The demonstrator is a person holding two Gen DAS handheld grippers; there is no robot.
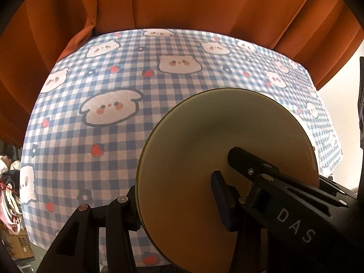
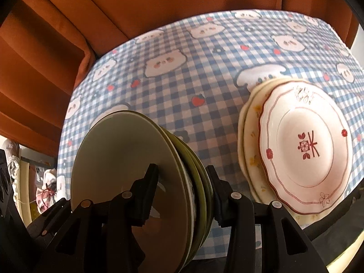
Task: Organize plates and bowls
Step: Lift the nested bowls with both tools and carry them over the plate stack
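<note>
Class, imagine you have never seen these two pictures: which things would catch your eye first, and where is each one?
The stack of green plates stands out first, gripped on edge between the jaws of the right gripper, low in the right wrist view. To its right sit pale plates, the front one a scalloped plate with red flowers. Behind everything spreads the blue checked tablecloth with cartoon animals, against orange curtains.
</note>
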